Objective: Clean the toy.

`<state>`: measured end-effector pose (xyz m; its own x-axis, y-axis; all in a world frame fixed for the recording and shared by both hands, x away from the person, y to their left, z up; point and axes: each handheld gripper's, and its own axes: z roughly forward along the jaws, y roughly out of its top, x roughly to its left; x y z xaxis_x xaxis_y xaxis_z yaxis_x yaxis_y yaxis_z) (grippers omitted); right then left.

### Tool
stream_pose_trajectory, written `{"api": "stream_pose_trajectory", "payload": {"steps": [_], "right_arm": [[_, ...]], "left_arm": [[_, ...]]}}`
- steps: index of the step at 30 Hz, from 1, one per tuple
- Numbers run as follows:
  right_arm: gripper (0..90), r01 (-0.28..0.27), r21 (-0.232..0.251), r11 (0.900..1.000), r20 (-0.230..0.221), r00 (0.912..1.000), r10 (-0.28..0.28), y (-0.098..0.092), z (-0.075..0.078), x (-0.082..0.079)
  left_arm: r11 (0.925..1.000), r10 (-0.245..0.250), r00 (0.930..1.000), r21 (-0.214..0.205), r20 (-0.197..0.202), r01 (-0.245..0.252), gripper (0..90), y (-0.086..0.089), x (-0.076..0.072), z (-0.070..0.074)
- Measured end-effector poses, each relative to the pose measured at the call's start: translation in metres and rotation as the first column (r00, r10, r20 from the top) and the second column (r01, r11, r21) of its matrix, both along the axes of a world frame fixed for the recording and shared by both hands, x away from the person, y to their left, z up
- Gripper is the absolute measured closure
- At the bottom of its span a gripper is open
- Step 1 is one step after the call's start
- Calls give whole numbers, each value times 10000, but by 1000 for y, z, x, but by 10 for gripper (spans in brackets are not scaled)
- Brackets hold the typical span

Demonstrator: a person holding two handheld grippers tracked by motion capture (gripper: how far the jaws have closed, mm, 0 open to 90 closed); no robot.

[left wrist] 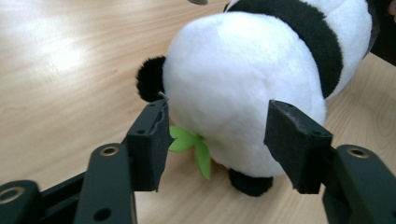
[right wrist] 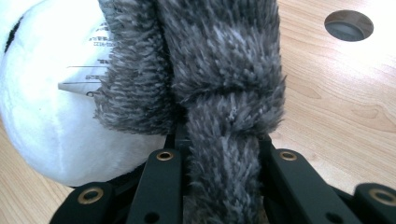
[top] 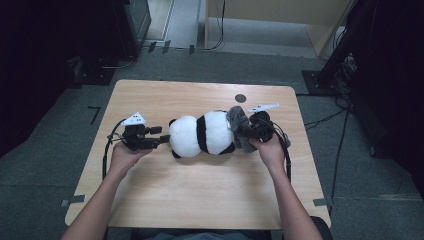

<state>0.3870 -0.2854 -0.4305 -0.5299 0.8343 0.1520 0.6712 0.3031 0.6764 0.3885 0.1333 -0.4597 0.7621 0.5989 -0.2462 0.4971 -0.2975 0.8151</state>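
Grey fuzzy cloth [right wrist: 224, 93] is bunching between the pinched jaws of my right gripper [right wrist: 219, 154]; it is giving softly, so I am gripping it by a fold. Beyond it, the panda plush [top: 202, 134] is lying on the wooden table [top: 200, 190], light and squashy. My left gripper [left wrist: 219, 140] is standing half open, empty, the plush's rounded white end just ahead between its pads [left wrist: 152, 140].

Right gripper [right wrist: 223, 186] fingers [right wrist: 161, 182] clamped on grey fuzzy fabric [right wrist: 219, 93], which lies against the plush panda [right wrist: 51, 116]; printed care label [right wrist: 88, 60] visible. Round hole [right wrist: 349, 25] in the counter [right wrist: 336, 107], top right.
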Motion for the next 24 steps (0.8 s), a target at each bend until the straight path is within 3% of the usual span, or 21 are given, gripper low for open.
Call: {"api": "stream_pose_trajectory", "payload": {"steps": [2, 8, 13, 16, 19, 24], "right_arm": [[740, -22, 67, 10000, -26, 10000, 22, -1, 0, 0], [740, -97, 126, 9999, -153, 9998, 99, 0, -2, 2], [749, -574, 116, 9983, -186, 9982, 576, 8, -8, 3], [757, -687, 484, 9965, -236, 9973, 699, 6, -11, 5], [769, -996, 887, 9911, -330, 9941, 1029, 5, -14, 7], [773, -1365, 869, 9868, -232, 9900, 1390, 5, -13, 8]], "left_arm": [[9999, -90, 9998, -73, -165, 89, 417, 1, 5, -5], [9979, -626, 9979, -130, 152, 628, 428, -7, 10, -15], [9960, -814, 9966, -364, 159, 819, 429, -11, 9, -22], [9953, -884, 9955, -370, 350, 897, 416, -14, 7, -24], [9957, -902, 9941, -160, 609, 913, 317, -18, 6, -25], [9896, -1406, 9868, -204, 809, 1427, 184, -20, 5, -30]]}}
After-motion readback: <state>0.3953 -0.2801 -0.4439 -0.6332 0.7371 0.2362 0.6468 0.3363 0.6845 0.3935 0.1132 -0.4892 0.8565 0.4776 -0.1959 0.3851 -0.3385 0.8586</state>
